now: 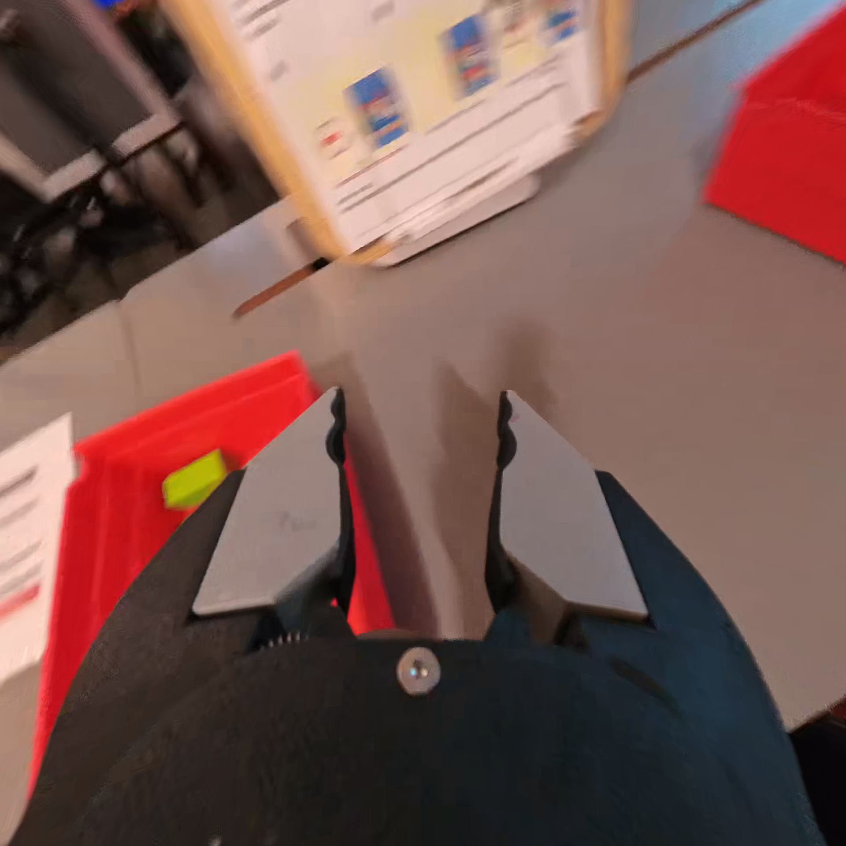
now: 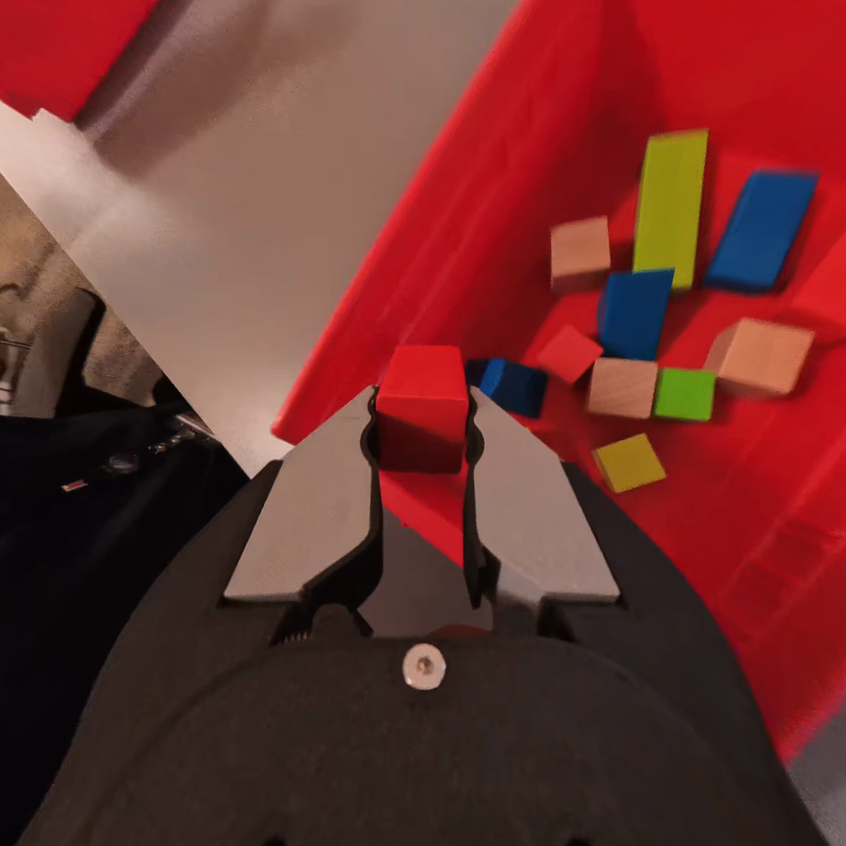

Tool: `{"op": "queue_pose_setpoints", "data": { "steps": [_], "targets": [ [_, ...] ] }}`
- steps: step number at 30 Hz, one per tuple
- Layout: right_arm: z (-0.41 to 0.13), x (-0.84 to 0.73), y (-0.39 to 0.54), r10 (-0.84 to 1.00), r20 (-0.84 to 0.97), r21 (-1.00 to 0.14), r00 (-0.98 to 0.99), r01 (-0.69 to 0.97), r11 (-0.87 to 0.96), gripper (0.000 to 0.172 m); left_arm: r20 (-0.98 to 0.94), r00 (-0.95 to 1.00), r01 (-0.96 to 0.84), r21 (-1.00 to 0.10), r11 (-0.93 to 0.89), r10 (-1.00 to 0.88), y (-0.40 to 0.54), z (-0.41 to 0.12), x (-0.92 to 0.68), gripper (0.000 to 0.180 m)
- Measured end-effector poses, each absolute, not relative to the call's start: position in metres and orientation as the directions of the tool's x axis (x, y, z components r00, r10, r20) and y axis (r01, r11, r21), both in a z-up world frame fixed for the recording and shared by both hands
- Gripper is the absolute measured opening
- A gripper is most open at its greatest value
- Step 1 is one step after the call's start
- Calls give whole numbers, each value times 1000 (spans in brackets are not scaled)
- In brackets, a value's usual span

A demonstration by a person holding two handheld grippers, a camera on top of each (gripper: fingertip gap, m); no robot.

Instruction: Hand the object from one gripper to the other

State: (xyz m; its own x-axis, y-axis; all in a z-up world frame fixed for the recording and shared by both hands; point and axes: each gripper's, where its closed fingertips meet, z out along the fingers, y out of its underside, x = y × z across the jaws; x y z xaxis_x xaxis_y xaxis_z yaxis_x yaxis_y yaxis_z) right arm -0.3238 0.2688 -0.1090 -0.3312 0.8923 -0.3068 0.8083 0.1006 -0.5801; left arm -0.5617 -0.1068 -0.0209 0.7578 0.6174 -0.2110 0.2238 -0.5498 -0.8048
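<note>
**Red cube in my right fingers, left fingers spread on nothing**

While my left gripper hangs over the grey table with its two fingers spread wide, only bare tabletop shows between the pads and nothing touches them. My right gripper is clamped on the red cube: both dark pads press flat against its opposite sides, and the cube juts a little past the fingertips, held above the near rim of a red bin.

Only the right wrist view shows the cube. It also looks down into that bin, where loose blocks lie: a long lime block, two blue slabs, plain wooden cubes, a green cube, a yellow cube, a small blue block just beside my right fingertip, and a second red cube.

Only the left wrist view, which is blurred, shows a wood-framed board of printed sheets standing on the table, a lime block inside a red bin just left of my fingers, and a white sheet at the left edge.
</note>
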Motion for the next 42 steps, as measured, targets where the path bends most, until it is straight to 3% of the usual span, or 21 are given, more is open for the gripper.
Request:
{"op": "queue_pose_setpoints", "data": {
  "steps": [4, 8, 11, 14, 15, 17, 24, 27, 31, 34, 38, 42],
  "targets": [
    [-145, -315, 259, 841, -430, -476, -328, 874, 97, 33, -122, 571, 459, -772, -439, 812, -209, -42, -634, 62],
    [-177, -304, 249, 811, -469, -330, -350, 921, 207, 34, -43, 425, 646, -685, -336, 904, -278, -81, -685, 61],
    [-177, -311, 249, 784, -538, -276, -308, 944, 181, 33, 11, 337, 747, -611, -260, 941, -306, -115, -712, 59],
    [-185, -319, 273, 869, -420, -218, -263, 958, 184, 55, 81, 321, 813, -535, -231, 944, -304, -148, -725, 53],
    [-185, -322, 281, 891, -367, -217, -266, 956, 196, 61, 75, 328, 823, -512, -245, 942, -302, -157, -728, 50],
    [-178, -325, 282, 897, -314, -255, -309, 938, 234, 49, 34, 359, 830, -468, -303, 933, -298, -170, -729, 50],
    [-152, -329, 282, 908, -230, -360, -350, 897, 255, 50, -100, 409, 847, -329, -418, 907, -300, -191, -729, 48],
    [-133, -329, 277, 901, -210, -433, -379, 863, 262, 49, -108, 420, 858, -277, -433, 901, -302, -203, -732, 36],
    [-104, -322, 275, 900, -189, -530, -394, 812, 245, 48, -58, 449, 842, -306, -444, 892, -294, -202, -732, 29],
    [-73, -324, 263, 888, -208, -647, -409, 739, 189, 49, -84, 498, 757, -443, -480, 863, -277, -173, -731, 29],
    [-34, -334, 212, 791, -321, -773, -520, 626, 99, 57, -165, 649, 506, -635, -583, 742, -216, -107, -690, 29],
    [-23, -356, 147, 660, -417, -795, -625, 603, 69, 60, -281, 836, 113, -753, -649, 472, -108, -46, -592, 29]
  ]
}}
